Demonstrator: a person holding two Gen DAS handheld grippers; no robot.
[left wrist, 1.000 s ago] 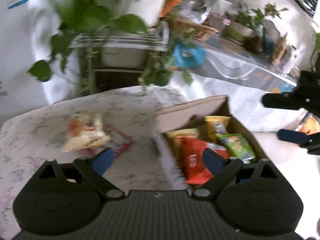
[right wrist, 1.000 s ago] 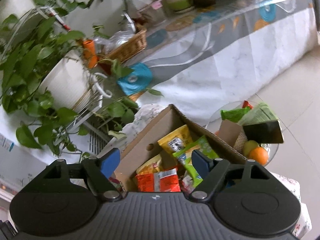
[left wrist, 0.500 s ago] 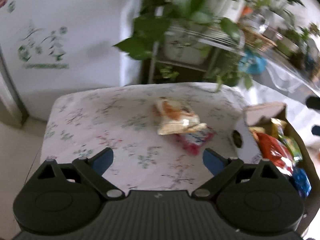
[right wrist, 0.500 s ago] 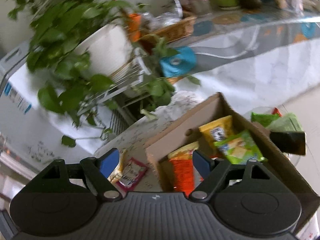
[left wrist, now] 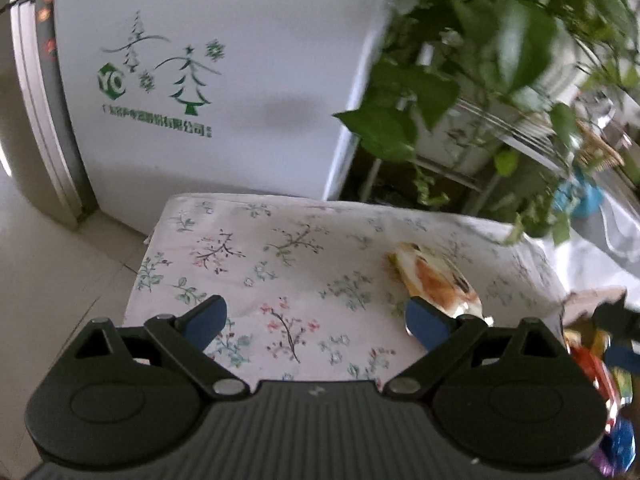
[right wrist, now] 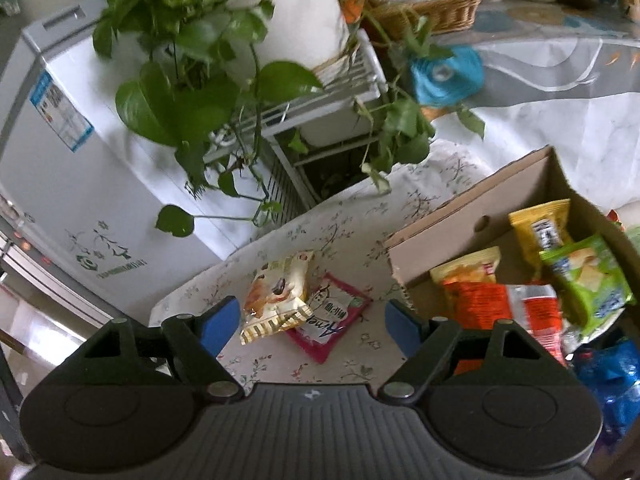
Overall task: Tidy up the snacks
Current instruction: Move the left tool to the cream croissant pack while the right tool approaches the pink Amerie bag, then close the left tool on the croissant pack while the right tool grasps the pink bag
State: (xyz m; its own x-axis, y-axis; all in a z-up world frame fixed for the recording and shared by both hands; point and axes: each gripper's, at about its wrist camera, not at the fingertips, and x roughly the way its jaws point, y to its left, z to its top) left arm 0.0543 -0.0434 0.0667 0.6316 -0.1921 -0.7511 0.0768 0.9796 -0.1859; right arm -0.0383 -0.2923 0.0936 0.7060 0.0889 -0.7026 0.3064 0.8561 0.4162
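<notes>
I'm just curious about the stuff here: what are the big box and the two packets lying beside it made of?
The box looks like plain brown cardboard, matte, with a ragged torn edge. The cream packet and the pink packet under it seem to be glossy plastic film, judging by their sheen and crimped seams.

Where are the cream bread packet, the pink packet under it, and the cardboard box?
cream bread packet (right wrist: 276, 296): right wrist view, middle of its printed front.
pink packet (right wrist: 334, 320): right wrist view, uncovered half.
cardboard box (right wrist: 472, 216): right wrist view, near side wall.

Both wrist views over floral table (left wrist: 304, 272)
</notes>
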